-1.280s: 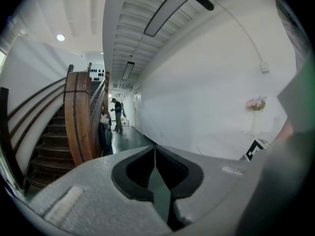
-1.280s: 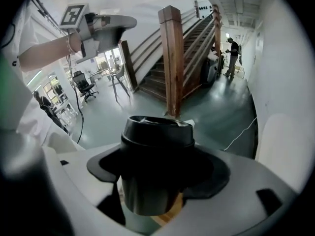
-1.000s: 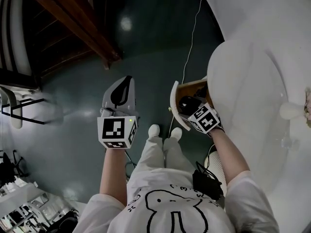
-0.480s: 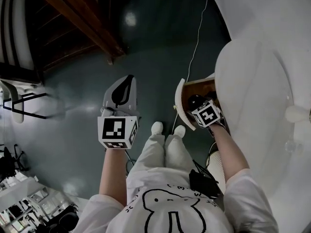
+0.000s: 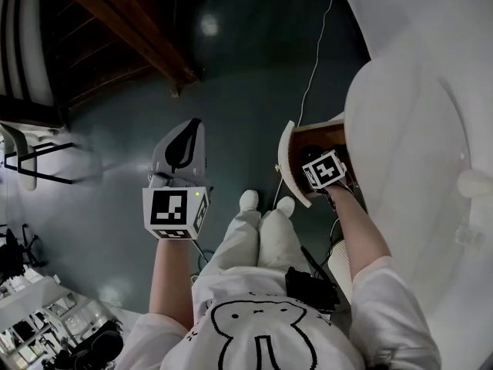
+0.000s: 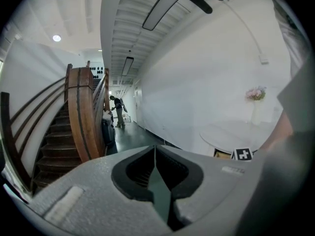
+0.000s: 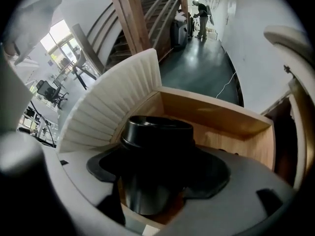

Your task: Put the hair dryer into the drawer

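A black hair dryer (image 7: 156, 151) stands barrel-up between the jaws of my right gripper (image 7: 157, 166), which is shut on it. The dryer hangs inside the open wooden drawer (image 7: 216, 119), just behind its white fluted front (image 7: 113, 102). In the head view the drawer (image 5: 302, 141) sticks out from the white cabinet, and the right gripper's marker cube (image 5: 322, 169) hides the dryer. My left gripper (image 5: 191, 129) is held over the floor to the left of the drawer, shut on nothing.
A white round tabletop (image 5: 416, 129) overhangs the drawer on the right. A thin white cord (image 5: 312, 68) runs along the dark floor toward the drawer. A wooden staircase (image 5: 123, 37) rises at upper left. The person's feet (image 5: 246, 200) are just left of the drawer.
The right gripper has carried the dryer deeper into the drawer, so the cube now covers it. The left gripper has drifted slightly left and down.
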Available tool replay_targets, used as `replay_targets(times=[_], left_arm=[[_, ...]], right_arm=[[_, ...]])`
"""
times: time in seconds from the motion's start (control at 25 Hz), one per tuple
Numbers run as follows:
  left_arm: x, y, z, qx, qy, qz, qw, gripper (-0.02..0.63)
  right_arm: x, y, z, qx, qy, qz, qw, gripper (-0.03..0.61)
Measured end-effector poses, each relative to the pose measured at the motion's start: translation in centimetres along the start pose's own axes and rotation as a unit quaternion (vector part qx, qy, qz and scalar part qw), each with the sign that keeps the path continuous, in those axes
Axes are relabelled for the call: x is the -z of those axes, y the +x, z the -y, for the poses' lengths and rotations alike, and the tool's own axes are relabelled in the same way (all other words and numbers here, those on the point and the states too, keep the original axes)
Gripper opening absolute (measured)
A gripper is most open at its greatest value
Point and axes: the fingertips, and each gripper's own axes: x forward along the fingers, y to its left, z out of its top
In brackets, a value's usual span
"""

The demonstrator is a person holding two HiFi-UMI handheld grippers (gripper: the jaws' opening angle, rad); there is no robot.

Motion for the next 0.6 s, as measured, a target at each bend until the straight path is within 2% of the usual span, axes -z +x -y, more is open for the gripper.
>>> replay_targets(times=[0.36, 0.6], left_arm=[[1.0, -0.1, -1.4, -0.012, 0.009, -0.016, 0.9998, 0.021], [2.0, 0.1, -1.8, -0.016, 0.014, -0.023, 0.9995, 0.021]], right_arm=[[-0.6, 2.6, 0.4, 0.003, -0.001, -0.035, 0.999, 0.364], [-0.4, 4.1, 0.1, -0.003, -0.004, -0.027, 1.000, 0.363]])
